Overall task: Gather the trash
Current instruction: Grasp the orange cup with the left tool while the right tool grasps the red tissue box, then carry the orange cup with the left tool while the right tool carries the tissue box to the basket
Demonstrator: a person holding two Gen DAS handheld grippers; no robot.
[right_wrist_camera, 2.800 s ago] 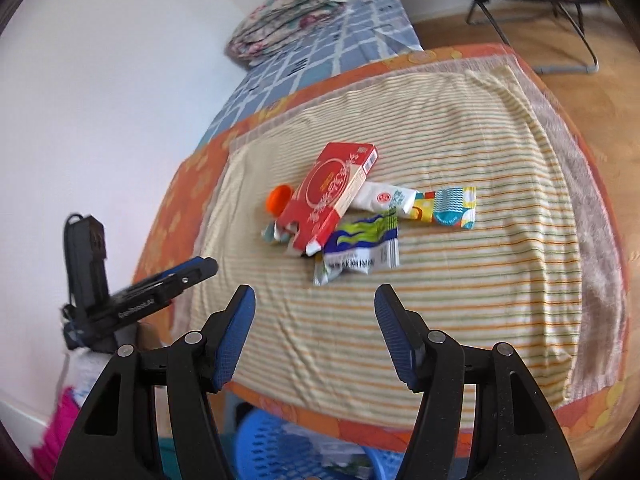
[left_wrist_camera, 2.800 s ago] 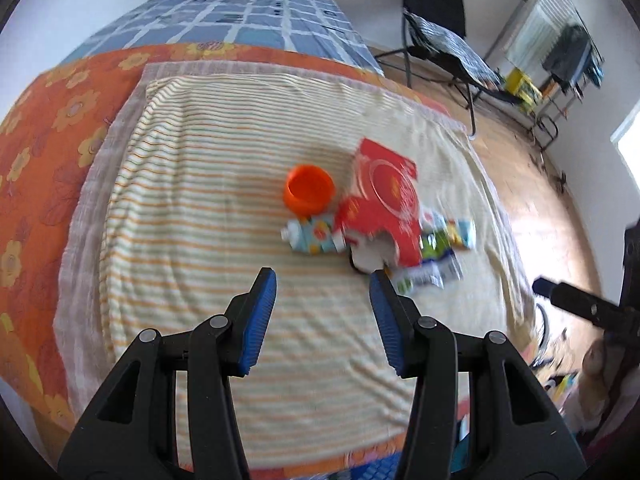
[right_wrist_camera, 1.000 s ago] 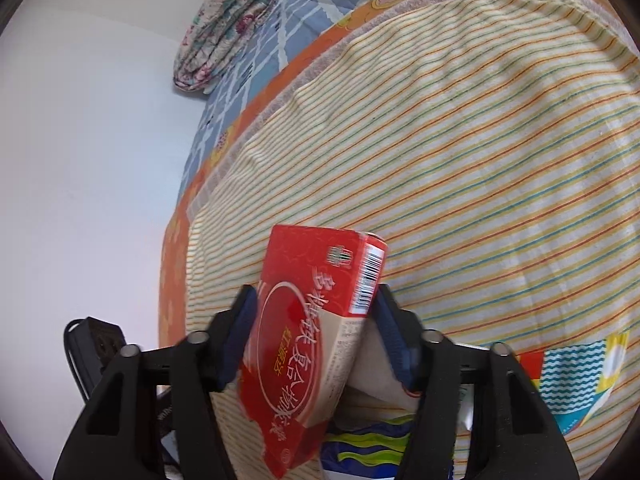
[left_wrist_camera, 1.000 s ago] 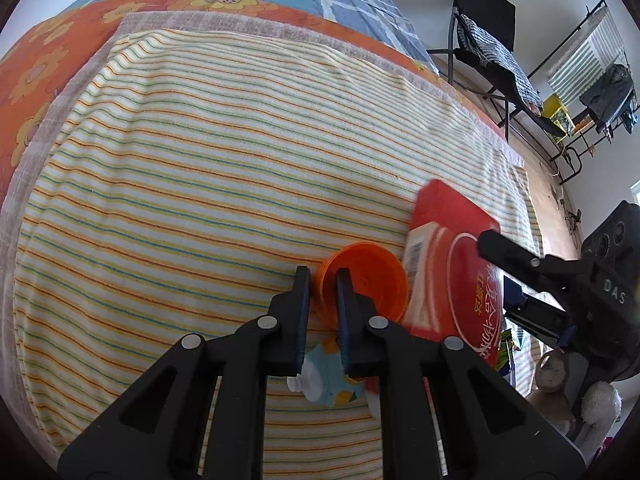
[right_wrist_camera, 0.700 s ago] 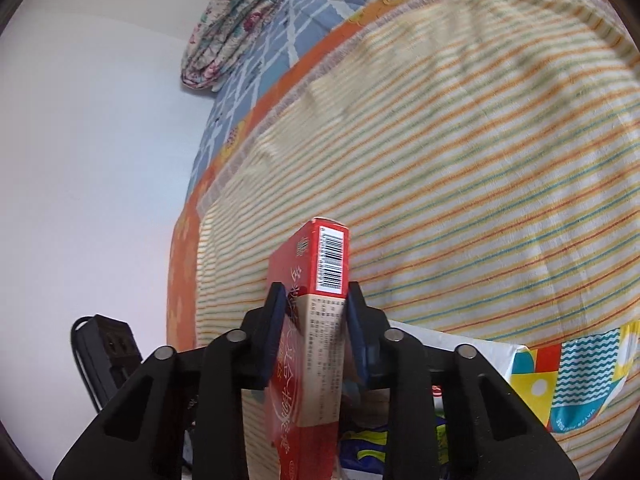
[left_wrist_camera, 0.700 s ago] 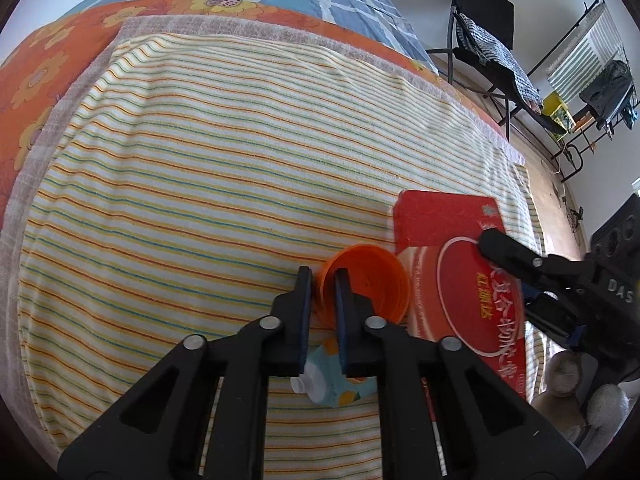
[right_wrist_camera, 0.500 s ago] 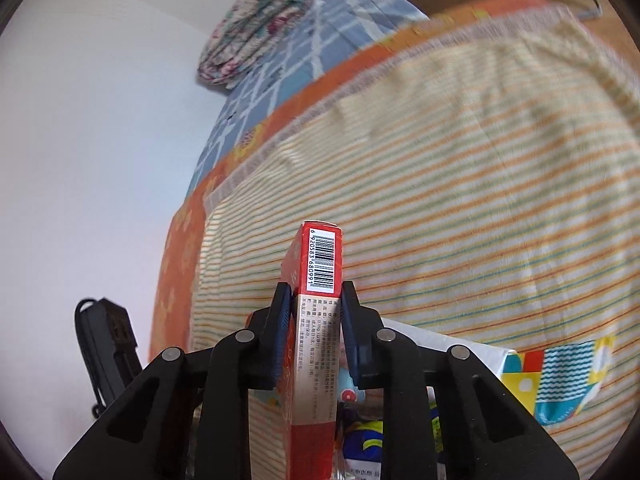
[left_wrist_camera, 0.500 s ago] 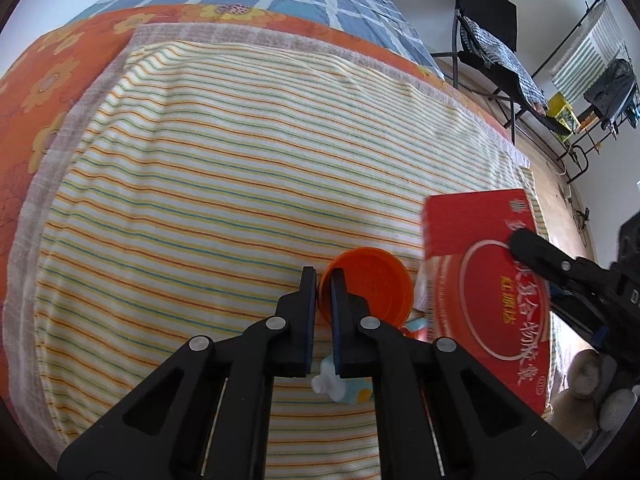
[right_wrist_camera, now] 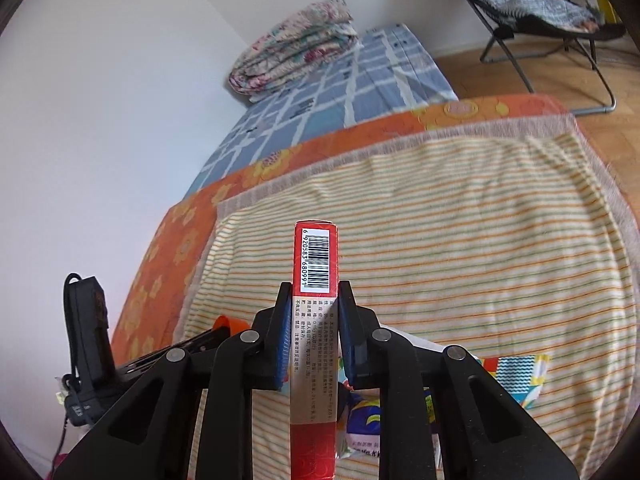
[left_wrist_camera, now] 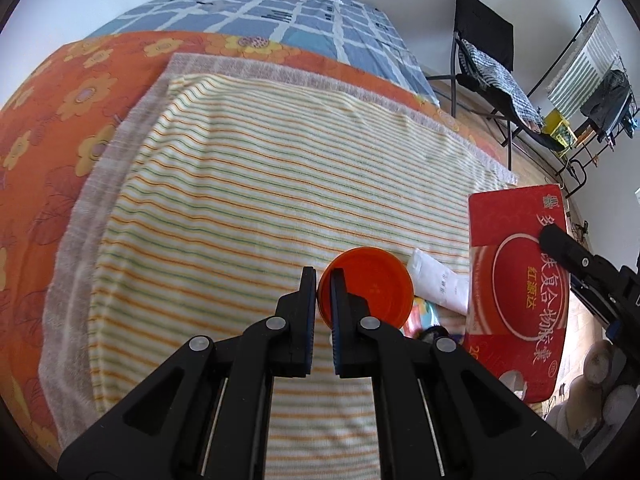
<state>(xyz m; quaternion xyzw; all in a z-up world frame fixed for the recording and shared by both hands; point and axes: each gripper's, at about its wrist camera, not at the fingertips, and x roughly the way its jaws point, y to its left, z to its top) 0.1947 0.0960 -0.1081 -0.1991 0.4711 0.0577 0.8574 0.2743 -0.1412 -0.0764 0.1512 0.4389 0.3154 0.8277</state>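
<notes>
My left gripper (left_wrist_camera: pixel 323 276) is shut on the rim of an orange plastic cup (left_wrist_camera: pixel 372 284), held a little above the striped towel (left_wrist_camera: pixel 240 200). The jaws of my right gripper (right_wrist_camera: pixel 315 292) are closing on a flat red cardboard box (right_wrist_camera: pixel 316 256), pads pressing its two broad faces, with the barcode edge facing the camera. In the left wrist view that red box (left_wrist_camera: pixel 516 280) hangs at the right with one finger (left_wrist_camera: pixel 568 250) across its front. The cup's edge (right_wrist_camera: pixel 228 323) shows in the right wrist view. A white packet (left_wrist_camera: pixel 436 280) and colourful wrappers (right_wrist_camera: pixel 516 372) lie on the towel below.
The towel covers an orange floral bedspread (left_wrist_camera: pixel 60 120) on a bed with a blue checked sheet (left_wrist_camera: pixel 280 12) and a folded quilt (right_wrist_camera: pixel 296 48) at its head. A black folding chair (left_wrist_camera: pixel 488 56) and a drying rack (left_wrist_camera: pixel 592 80) stand on the wooden floor beyond.
Both grippers have risen from the pile, the left with the cup, the right with the red box. The right jaws closed in on the box, which turned edge-on to its camera.
</notes>
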